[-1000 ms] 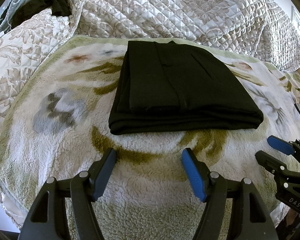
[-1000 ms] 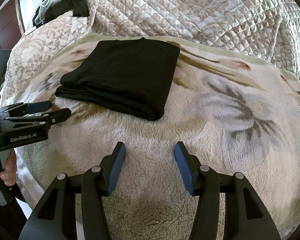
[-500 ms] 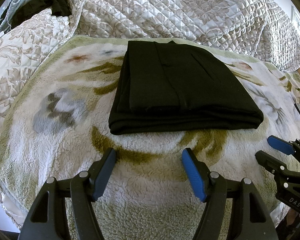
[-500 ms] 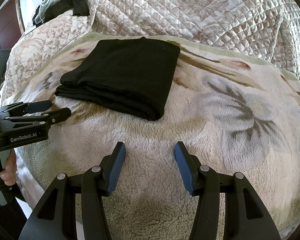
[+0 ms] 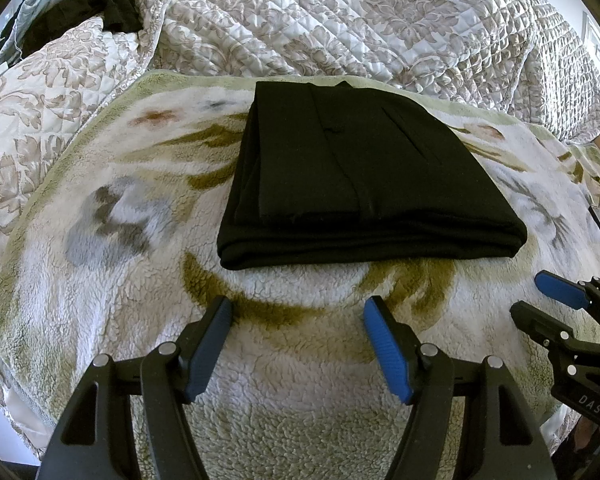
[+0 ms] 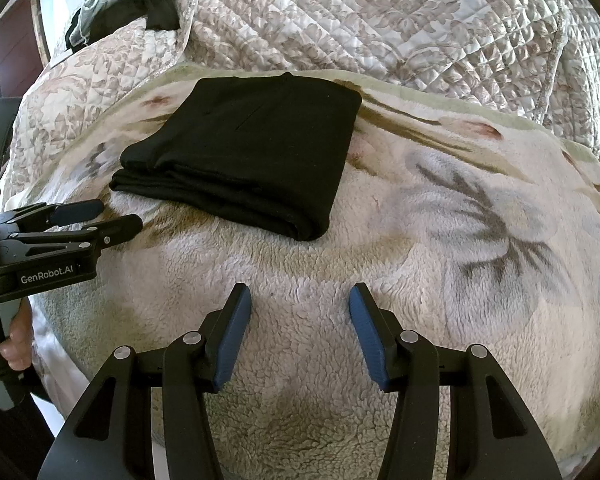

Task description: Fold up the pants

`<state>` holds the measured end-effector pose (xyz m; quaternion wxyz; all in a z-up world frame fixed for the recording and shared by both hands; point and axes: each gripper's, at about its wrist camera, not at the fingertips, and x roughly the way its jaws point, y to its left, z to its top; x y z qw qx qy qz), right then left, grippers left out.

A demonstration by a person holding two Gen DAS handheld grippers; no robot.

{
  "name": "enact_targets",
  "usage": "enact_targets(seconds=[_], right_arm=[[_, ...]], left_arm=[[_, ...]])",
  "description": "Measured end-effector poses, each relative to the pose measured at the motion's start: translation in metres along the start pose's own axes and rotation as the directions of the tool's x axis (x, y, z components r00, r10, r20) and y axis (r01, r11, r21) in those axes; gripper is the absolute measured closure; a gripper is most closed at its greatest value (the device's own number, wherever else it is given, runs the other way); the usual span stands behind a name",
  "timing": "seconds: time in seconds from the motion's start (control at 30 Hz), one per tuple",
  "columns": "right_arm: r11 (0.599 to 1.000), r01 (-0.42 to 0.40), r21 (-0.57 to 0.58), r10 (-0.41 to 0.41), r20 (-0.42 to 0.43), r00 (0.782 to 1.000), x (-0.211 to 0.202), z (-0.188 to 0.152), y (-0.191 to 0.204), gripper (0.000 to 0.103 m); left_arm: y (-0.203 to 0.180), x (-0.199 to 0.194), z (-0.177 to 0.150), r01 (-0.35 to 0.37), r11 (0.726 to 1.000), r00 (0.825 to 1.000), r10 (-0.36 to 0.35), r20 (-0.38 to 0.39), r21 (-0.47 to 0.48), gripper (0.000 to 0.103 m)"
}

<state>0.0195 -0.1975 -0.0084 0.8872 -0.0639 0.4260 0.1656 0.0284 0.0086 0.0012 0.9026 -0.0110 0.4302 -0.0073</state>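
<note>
The black pants (image 5: 364, 176) lie folded into a thick rectangular stack on the fleece floral blanket (image 5: 112, 272), toward its far edge, where the quilted bedspread (image 5: 380, 20) begins. From the left wrist view the stack's long axis runs left to right, and its layered edges face the camera. From the right wrist view the same stack sits at upper left, its rounded fold corner (image 6: 306, 232) pointing toward the near right.

The left gripper (image 5: 298, 344) hovers just short of the near edge of the pants, its blue-padded fingers spread wide and holding nothing. The right gripper (image 6: 300, 332) is likewise spread and empty over bare blanket, off to the right of the stack.

A dark garment (image 6: 156, 4), possibly more clothing, lies bunched at the far left corner of the bed.
</note>
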Motion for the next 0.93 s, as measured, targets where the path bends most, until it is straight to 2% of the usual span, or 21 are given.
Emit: enact_targets(seconds=[0.93], right_arm=[[1.0, -0.009, -0.015, 0.009, -0.005, 1.0, -0.0002, 0.0016, -0.0023, 0.05]], left_arm=[[0.0028, 0.001, -0.0007, 0.002, 1.0, 1.0, -0.002, 0.004, -0.009, 0.032]])
